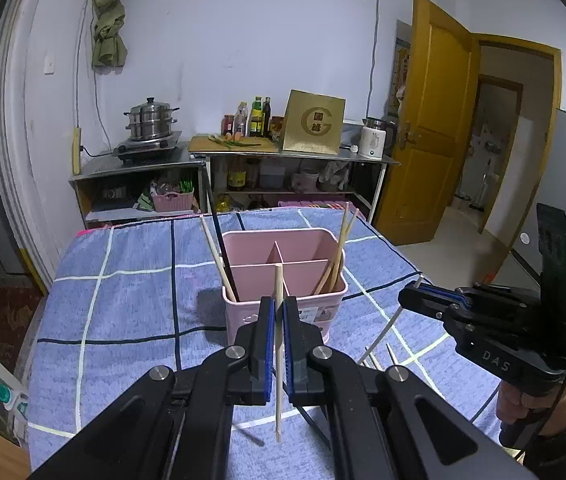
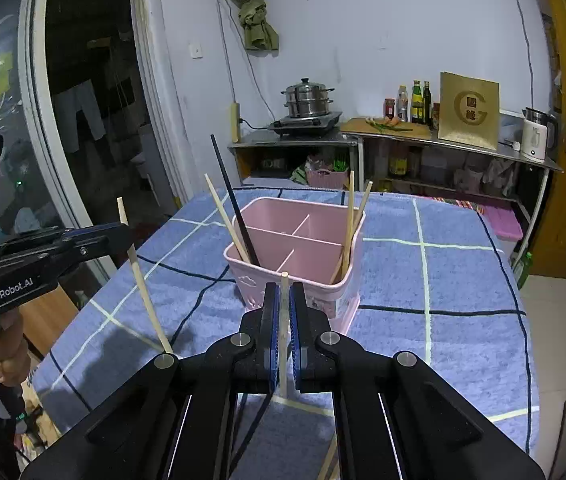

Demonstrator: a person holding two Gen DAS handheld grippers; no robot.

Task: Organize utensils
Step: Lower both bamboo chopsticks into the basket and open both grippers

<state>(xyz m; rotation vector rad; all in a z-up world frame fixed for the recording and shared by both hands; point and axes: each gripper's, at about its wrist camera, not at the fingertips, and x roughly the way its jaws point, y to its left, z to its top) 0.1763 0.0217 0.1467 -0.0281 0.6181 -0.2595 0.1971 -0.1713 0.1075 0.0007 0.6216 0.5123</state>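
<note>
A pink divided caddy (image 1: 283,248) (image 2: 295,240) stands on the blue checked cloth. Its left compartment holds a wooden and a black chopstick (image 2: 235,200). Two wooden chopsticks (image 1: 341,248) lean in its right compartment. My left gripper (image 1: 279,302) hovers just before the caddy's near wall, shut on a wooden chopstick (image 1: 279,280) that stands nearly upright. My right gripper (image 2: 284,288) is also in front of the caddy, shut on a pale chopstick (image 2: 284,278) held upright. Each gripper shows in the other's view, the right gripper (image 1: 407,292) at the right and the left gripper (image 2: 125,232) at the left.
The table's blue checked cloth (image 1: 123,300) has loose chopsticks (image 1: 377,362) lying near its front, partly hidden under the grippers. Behind stands a steel counter with a steamer pot (image 1: 151,120), bottles and a kettle (image 1: 373,142). A yellow door (image 1: 423,140) stands ajar at the right.
</note>
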